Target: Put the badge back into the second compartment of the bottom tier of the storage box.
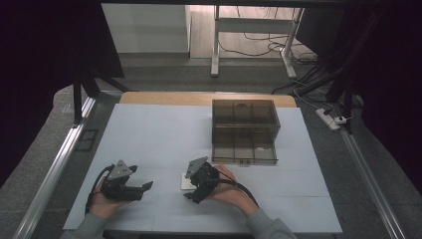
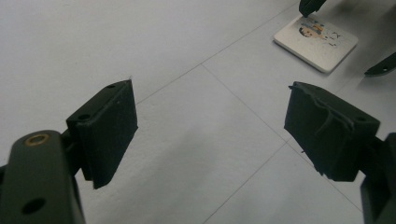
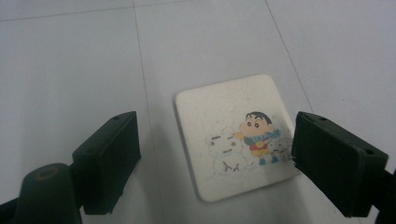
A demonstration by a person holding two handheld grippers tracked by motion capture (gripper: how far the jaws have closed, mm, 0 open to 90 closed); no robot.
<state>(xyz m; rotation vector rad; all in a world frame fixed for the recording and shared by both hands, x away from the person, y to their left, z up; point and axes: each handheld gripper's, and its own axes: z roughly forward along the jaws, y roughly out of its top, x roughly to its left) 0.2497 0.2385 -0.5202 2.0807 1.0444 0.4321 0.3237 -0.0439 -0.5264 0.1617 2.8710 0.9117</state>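
Work surface: white table [image 1: 149, 134], flat and marked with thin seams.
Item in hand: small white square coaster with rounded corners and a printed cartoon boy beside a snowman [image 3: 236, 135], lying flat and face up on the table, near my edge and in front of the box.
My right gripper [image 3: 215, 161]: poised just above the coaster, jaws wide apart. One pad hangs over the coaster's printed edge, the other stands over bare table beside it. Nothing is clamped. I judge this stance is set to straddle the coaster for a pick-up by its edges.
My left gripper [image 2: 210, 130]: jaws apart and empty, resting low over bare table, well off to the side of the coaster [image 2: 316, 42]. I judge it is parked there to keep clear of the right one's work.
Storage: smoky translucent plastic box with inner compartments [image 1: 245, 132], farther back on the table, apart from the coaster; a likely destination.
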